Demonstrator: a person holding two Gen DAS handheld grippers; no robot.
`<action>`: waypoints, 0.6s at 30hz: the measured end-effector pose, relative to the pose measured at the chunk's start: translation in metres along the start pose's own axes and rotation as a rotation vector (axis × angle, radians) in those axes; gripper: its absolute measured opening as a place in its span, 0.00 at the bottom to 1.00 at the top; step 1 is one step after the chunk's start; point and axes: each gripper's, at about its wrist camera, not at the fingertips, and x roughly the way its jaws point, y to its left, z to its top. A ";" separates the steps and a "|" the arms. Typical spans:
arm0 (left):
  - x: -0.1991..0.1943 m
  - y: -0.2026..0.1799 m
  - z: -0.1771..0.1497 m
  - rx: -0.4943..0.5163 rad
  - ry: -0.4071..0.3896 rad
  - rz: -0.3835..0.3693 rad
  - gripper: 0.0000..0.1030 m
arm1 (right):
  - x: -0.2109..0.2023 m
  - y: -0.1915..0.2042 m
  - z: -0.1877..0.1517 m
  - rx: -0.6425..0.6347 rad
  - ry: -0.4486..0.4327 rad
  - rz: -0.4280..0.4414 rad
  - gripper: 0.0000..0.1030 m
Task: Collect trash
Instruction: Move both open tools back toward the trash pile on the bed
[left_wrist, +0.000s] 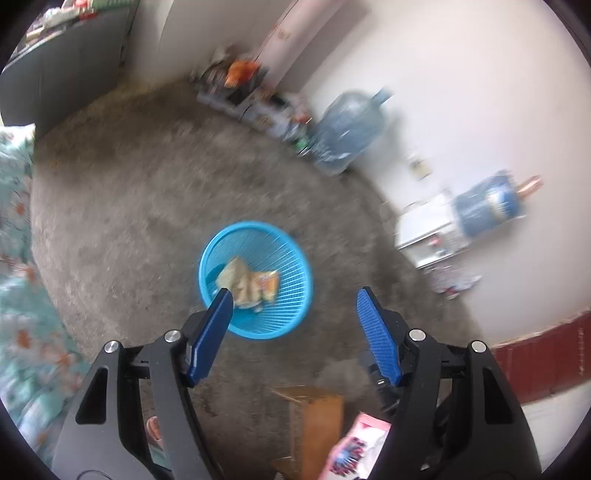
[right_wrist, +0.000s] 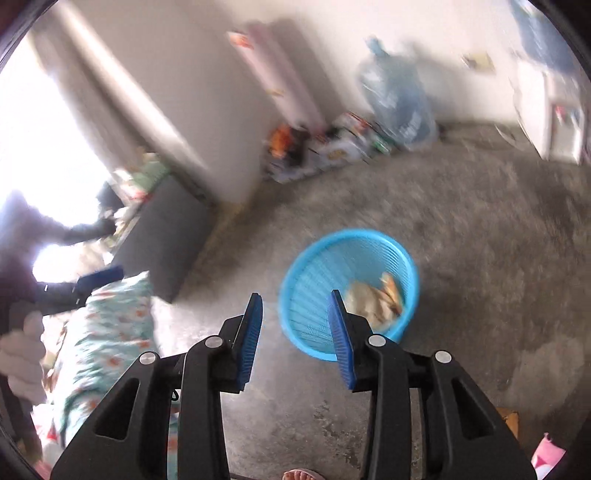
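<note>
Trash, crumpled wrappers in tan/orange, lies inside the blue basket, which stands on the grey concrete floor near mid-room. L-wrist view, going left to right: floral bedding at the edge, then the left tongs released, blue pads wide apart w/ nothing between them, left pad tip overlapping the basket rim in the picture, right pad over bare floor. Below them a brown cardboard box and a pink packet. Further right, a big blue water jug against the white wall. R-wrist view, left to right: a gloved hand at the edge w/ floral bedding beside it, a grey cabinet, then the right tongs released too, pads apart but narrower, empty; the right pad overlaps the basket's near wall. Frames are motion-blurred, so wrapper details can't be made out.
</note>
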 end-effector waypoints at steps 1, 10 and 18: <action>-0.026 -0.002 -0.001 0.015 -0.020 -0.014 0.63 | -0.014 0.017 0.001 -0.044 -0.025 0.009 0.46; -0.293 0.028 -0.088 0.086 -0.307 0.021 0.69 | -0.144 0.160 -0.037 -0.398 -0.207 0.180 0.93; -0.463 0.104 -0.243 -0.040 -0.564 0.209 0.72 | -0.194 0.241 -0.082 -0.565 -0.148 0.411 0.94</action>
